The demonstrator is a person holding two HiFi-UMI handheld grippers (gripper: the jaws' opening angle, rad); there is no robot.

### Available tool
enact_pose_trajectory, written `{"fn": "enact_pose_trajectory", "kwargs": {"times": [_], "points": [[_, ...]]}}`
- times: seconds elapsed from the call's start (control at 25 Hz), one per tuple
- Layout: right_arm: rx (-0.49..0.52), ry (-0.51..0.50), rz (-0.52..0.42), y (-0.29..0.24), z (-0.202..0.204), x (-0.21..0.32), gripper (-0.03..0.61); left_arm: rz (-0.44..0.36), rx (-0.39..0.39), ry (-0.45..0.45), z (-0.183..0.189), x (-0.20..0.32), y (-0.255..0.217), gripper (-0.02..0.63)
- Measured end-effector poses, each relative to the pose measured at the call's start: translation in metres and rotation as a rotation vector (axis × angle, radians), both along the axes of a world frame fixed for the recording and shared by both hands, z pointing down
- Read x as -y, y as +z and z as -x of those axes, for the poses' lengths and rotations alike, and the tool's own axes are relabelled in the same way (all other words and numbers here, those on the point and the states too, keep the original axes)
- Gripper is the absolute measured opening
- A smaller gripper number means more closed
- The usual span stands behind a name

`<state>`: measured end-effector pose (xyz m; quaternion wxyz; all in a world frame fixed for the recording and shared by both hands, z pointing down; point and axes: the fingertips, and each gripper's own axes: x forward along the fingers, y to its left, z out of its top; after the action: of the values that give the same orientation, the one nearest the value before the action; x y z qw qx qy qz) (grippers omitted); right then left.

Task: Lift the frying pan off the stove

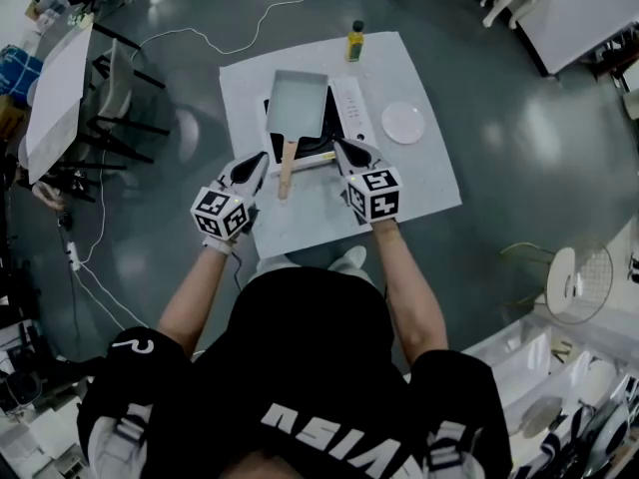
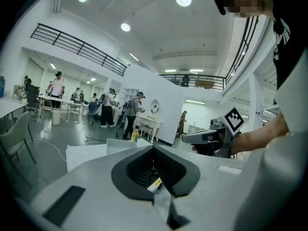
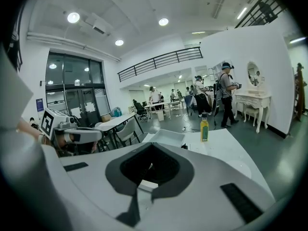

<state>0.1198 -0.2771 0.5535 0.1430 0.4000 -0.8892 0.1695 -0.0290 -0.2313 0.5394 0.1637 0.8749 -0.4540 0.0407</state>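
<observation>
- The frying pan (image 1: pixel 297 103) is pale grey inside, and its handle (image 1: pixel 288 170) has a light wood colour.
- The stove (image 1: pixel 318 145) is black on top, with a white panel at one side.
- The table (image 1: pixel 419 183) is white, and the plate (image 1: pixel 403 123) is white too (it hardly stands out against the table).
- The bottle (image 1: pixel 355 42) is yellow with a dark cap.
- The left gripper (image 1: pixel 262 158) and the right gripper (image 1: pixel 339 145) are grey and black; the cube of each is white with black square markers.
- The floor (image 1: pixel 180 198) is dark grey and glossy.
- The shirt (image 1: pixel 300 347) of the person is black with white letters.
</observation>
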Motion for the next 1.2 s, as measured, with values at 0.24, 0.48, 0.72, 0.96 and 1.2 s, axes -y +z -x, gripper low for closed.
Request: {"fn": "enact_pose_trajectory", "kwargs": {"times": [0.24,0.48,0.72,0.96,1.2], "points": [[0.006,-0.02,0.019,0.007,0.003,-0.001,-0.005,0.012,0.002,-0.007,0.0,-0.004,0.006,-0.002],[0.024,-0.019,0.059,0.018,0.007,-0.006,-0.005,0.025,-0.007,0.011,0.004,-0.008,0.01,-0.002],[0.052,-0.022,0.096,0.032,0.016,-0.012,-0.005,0.061,-0.027,0.053,0.008,-0.012,0.022,-0.002],[0.074,-0.063,0.133,0.046,0.03,-0.019,-0.005,0.109,-0.053,0.09,0.009,-0.019,0.041,-0.002],[0.088,-0.067,0.177,0.063,0.041,-0.021,-0.003,0.147,-0.078,0.141,0.005,-0.026,0.056,-0.002]]}}
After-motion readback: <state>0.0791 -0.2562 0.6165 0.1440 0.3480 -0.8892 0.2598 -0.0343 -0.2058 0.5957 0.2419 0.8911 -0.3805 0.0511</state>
